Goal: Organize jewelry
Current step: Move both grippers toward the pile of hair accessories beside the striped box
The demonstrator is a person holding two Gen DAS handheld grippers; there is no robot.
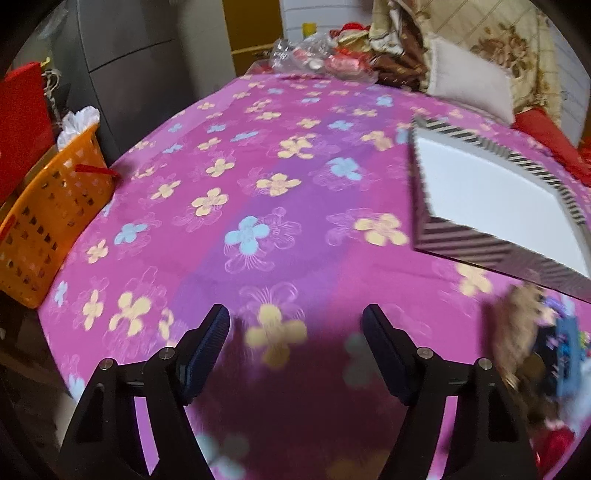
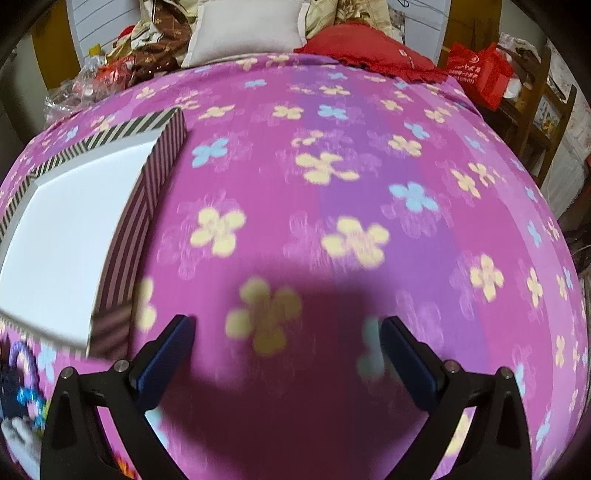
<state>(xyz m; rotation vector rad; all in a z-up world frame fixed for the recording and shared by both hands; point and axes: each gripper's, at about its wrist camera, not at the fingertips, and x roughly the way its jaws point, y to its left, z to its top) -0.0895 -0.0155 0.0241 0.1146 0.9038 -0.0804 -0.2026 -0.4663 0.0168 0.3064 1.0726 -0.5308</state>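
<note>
A striped box with a white inside [image 1: 491,195] lies on the pink flowered bedspread [image 1: 258,206], to the right of my left gripper [image 1: 295,321]. A blurred heap of jewelry, gold, blue and red [image 1: 539,354], lies just in front of the box at the right edge. My left gripper is open and empty above the bedspread. In the right wrist view the same box [image 2: 74,236] is at the left, and beads and trinkets [image 2: 22,384] lie at the lower left. My right gripper [image 2: 288,332] is open and empty, right of the box.
An orange plastic basket [image 1: 48,221] stands off the bed's left edge beside a red bag [image 1: 22,122]. Pillows and bedding [image 2: 243,29], plastic bags [image 1: 317,55] and a red cushion [image 2: 369,48] are piled at the far end. A red bag [image 2: 476,74] sits on furniture at the right.
</note>
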